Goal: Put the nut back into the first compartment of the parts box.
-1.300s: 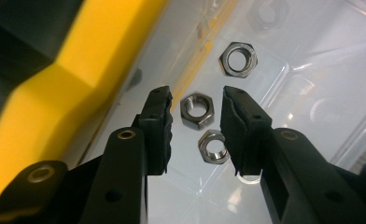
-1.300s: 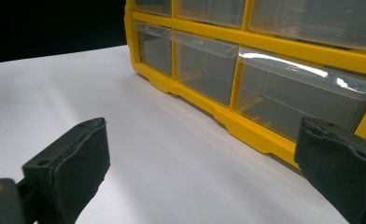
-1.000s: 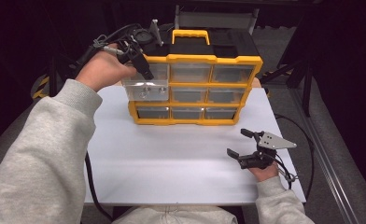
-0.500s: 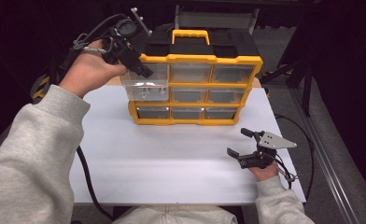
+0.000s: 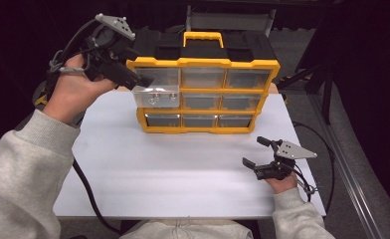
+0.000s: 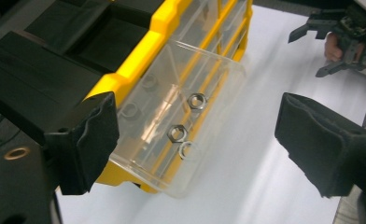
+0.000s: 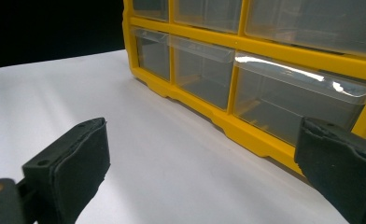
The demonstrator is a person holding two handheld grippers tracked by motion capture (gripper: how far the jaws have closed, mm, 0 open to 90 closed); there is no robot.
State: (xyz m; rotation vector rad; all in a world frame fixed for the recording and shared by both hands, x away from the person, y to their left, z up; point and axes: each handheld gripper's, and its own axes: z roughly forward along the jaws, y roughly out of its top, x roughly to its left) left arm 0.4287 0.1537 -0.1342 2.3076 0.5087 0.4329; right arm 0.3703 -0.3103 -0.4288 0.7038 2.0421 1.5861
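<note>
High view: left gripper (image 5: 133,79), jaws wide, hangs just above a clear plastic drawer (image 6: 181,121) pulled out of the yellow-framed organiser cabinet (image 5: 203,62); three metal nuts (image 6: 177,133) lie inside. Right gripper (image 5: 260,154), also spread, rests on the white counter (image 5: 173,169).

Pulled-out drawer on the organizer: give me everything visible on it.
The drawer is clear plastic, see-through, with a moulded lip along its front. It sits in the middle row, left column of the yellow organizer, slid partway out over the white table while the other drawers are flush. Inside lie three small metal nuts, loose on the floor of the drawer. The left gripper is open above it, jaws either side and not touching. It looks level in the high view.
</note>
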